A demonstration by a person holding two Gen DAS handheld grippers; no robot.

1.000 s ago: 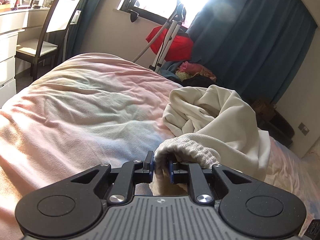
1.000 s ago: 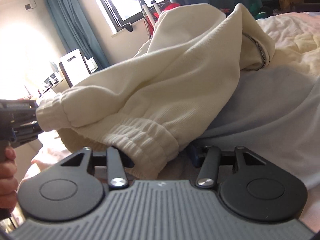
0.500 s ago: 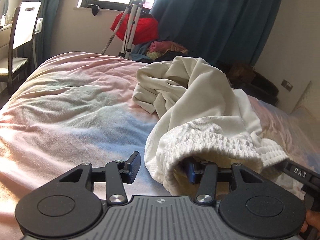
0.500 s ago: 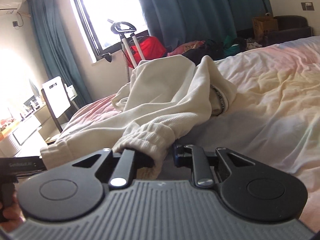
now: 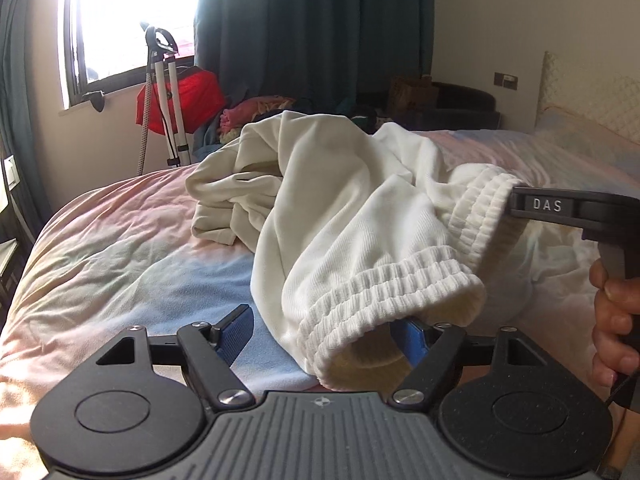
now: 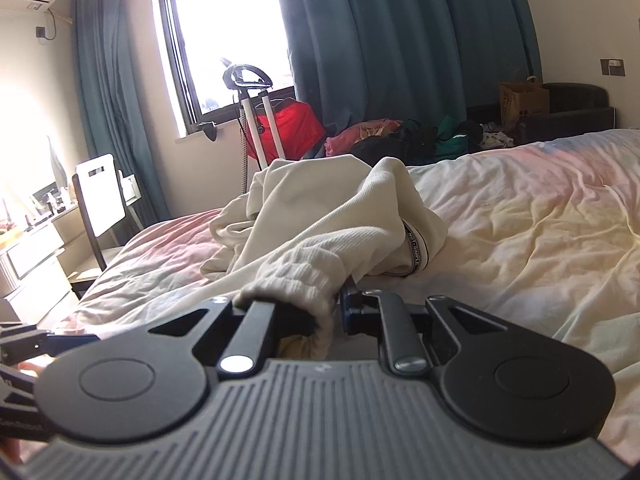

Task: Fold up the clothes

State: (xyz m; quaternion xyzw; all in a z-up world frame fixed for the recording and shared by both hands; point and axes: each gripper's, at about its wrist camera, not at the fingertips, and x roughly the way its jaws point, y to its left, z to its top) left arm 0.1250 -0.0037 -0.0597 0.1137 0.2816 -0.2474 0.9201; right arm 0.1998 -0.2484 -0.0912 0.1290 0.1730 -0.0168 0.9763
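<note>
Both grippers sit low over the bed (image 5: 100, 248). The left gripper (image 5: 324, 332) gapes wide, a cuff of the cream sweatshirt (image 5: 352, 216) draped between its fingers. The right gripper (image 6: 336, 312) pinches another cuff. Behind the bed hang blue curtains (image 6: 400, 40).

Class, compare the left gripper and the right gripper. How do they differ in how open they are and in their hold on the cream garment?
The left gripper stands wide open, while the right gripper is shut. A ribbed cuff lies loose between the left gripper's fingers, draped over one. The right gripper pinches a second cuff. Both are at the same garment, low over the bed.
</note>
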